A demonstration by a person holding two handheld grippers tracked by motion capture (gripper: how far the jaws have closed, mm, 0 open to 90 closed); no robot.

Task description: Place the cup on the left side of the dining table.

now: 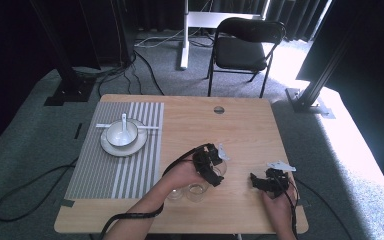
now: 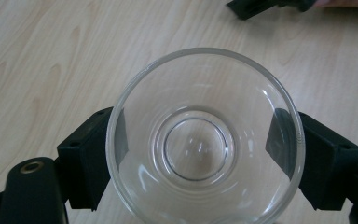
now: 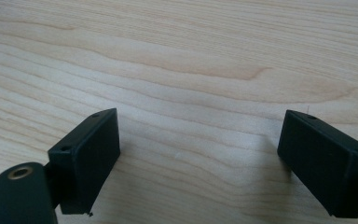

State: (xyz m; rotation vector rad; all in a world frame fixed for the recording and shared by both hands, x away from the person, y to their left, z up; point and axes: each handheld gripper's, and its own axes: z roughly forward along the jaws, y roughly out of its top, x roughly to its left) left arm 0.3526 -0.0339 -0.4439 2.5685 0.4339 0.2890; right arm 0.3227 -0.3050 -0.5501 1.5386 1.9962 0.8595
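While the left gripper (image 2: 205, 140) clasps a clear glass (image 2: 205, 135) between its jaws near the table's (image 1: 240, 125) front edge, the right gripper (image 3: 200, 158) rests spread, holding nothing.

Table (image 1: 240, 125): pale wood, wavy brown grain. Placemat (image 1: 130, 165), left half of frame: grey with white stripes. Plate (image 1: 111, 148), bowl (image 1: 115, 137) and spoon (image 1: 124, 122), upper left of mat: white. Glass (image 2: 205, 140), centre of left gripper view: clear, colourless. Left gripper (image 1: 211, 165) and right gripper (image 1: 267, 181): black, each with a grey plate. Chair (image 1: 242, 50), top centre: black. Carpet (image 1: 35, 145): grey-green.
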